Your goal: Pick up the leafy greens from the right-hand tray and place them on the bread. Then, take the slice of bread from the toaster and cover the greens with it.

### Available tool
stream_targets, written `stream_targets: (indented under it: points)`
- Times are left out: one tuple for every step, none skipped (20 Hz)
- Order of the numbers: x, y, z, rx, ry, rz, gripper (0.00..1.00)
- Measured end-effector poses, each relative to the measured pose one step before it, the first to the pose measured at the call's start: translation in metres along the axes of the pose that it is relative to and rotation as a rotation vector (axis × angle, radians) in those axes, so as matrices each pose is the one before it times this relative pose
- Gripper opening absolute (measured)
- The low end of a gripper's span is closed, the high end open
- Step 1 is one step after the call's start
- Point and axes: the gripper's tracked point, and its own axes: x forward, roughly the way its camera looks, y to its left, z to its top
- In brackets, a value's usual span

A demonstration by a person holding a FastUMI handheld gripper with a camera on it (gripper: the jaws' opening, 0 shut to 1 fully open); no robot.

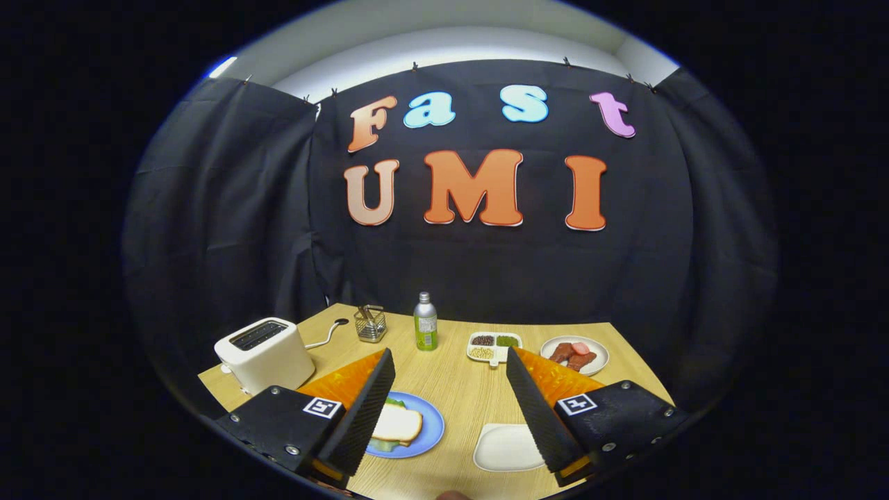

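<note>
- While the gripper (450, 389) hangs above the wooden table (455, 389), its fingers stand wide apart, holding nothing.
- Just inside the left finger, a blue plate (429, 423) carries the bread (397, 423) over leafy greens (394, 401).
- Beyond the left finger sits the toaster (264, 353).
- By the right finger lies a white tray (503, 448).

A white toaster (266, 355) sat on the pale wood counter (451, 389), pale bread (397, 423) topped a blue plate (430, 430), and a white tray (505, 448) lay nearby.

Gripper-mounted fisheye view, raised above the near edge of the table (451, 389), facing forward and slightly down along the wide-open gripper (450, 399) toward toaster (264, 353), bottle (425, 321) and the far wall.
</note>
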Motion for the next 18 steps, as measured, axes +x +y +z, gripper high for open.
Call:
stream_targets:
  points:
    - [-0.00526, -0.00264, 0.00251, 0.00824, -0.01167, -0.00622, 0.97]
    - [-0.00620, -0.00263, 0.00091, 0.01437, -0.00814, -0.01013, 0.97]
    - [-0.00520, -0.00118, 0.00451, 0.01640, -0.01797, -0.00333, 0.97]
    - [-0.00500, -0.00201, 0.00582, 0.01034, -0.02677, -0.00608, 0.97]
    - [-0.00416, -0.00443, 0.00684, 0.00292, -0.02635, -0.01004, 0.97]
    - [-0.00538, -0.00529, 0.00424, -0.00034, -0.01868, -0.01835, 0.97]
    - [-0.00617, -0.00457, 0.00298, -0.00305, -0.01169, -0.01508, 0.97]
    - [-0.00573, -0.00219, 0.00360, -0.00371, -0.01541, -0.00807, 0.97]
    - [-0.00629, -0.00120, 0.00497, -0.00432, -0.01719, -0.00666, 0.97]
    - [-0.00617, -0.00117, 0.00471, -0.00636, -0.01708, -0.00759, 0.97]
    - [-0.00534, -0.00208, 0.00494, -0.01300, -0.01783, -0.00847, 0.97]
    - [-0.00481, -0.00322, 0.00370, -0.01598, -0.01766, -0.01359, 0.97]
    - [-0.00427, -0.00125, 0.00241, -0.02156, -0.01570, -0.00961, 0.97]
    - [-0.00479, -0.00050, 0.00456, -0.02436, -0.01565, -0.00418, 0.97]
    - [-0.00422, 0.00081, 0.00435, -0.02426, -0.02005, -0.00151, 0.97]
    - [-0.00379, 0.00264, 0.00457, -0.02477, -0.01825, -0.00060, 0.97]
    - [-0.00301, 0.00161, 0.00267, -0.02144, -0.01415, -0.00368, 0.97]
    - [-0.00273, 0.00101, 0.00133, -0.01784, -0.00720, -0.00257, 0.97]
